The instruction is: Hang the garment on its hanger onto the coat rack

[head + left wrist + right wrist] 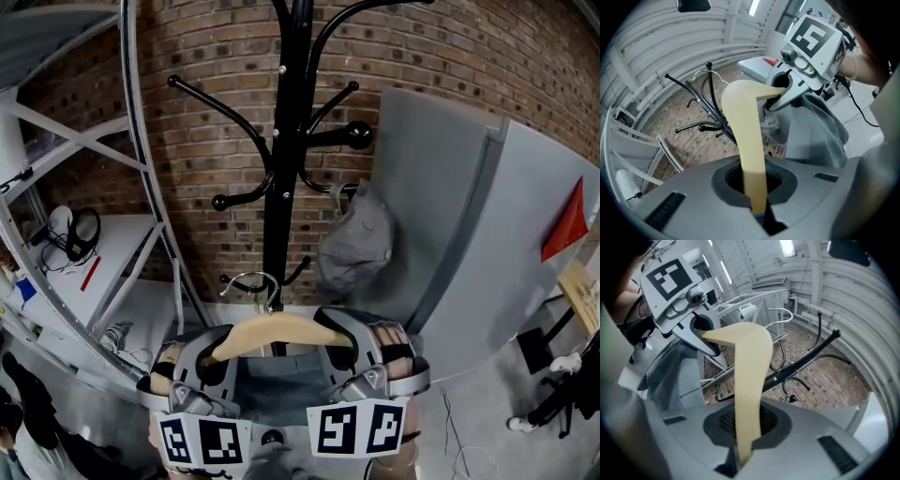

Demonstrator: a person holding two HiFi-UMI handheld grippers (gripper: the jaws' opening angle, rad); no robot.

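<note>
Left hand-held gripper (217, 352) is clamping shut on the left arm of the wooden hanger (281, 330), and right hand-held gripper (345, 345) is clamping the right arm. Each gripper view is showing the beige bar pinched tight between its own jaws. Hanger is sitting roughly level between the two, low down and just in front of the black coat rack (279, 187) pole. Its metal hook (255, 281) is overlapping the pole near the lowest pegs; can't tell whether it's touching or over a peg. Garment (281, 373), grey-blue, is hanging under the hanger, mostly hidden by the grippers and running out of frame at the bottom. Grey cap (356, 246) is hanging on a peg to the right. Rack top is getting cut off.
</note>
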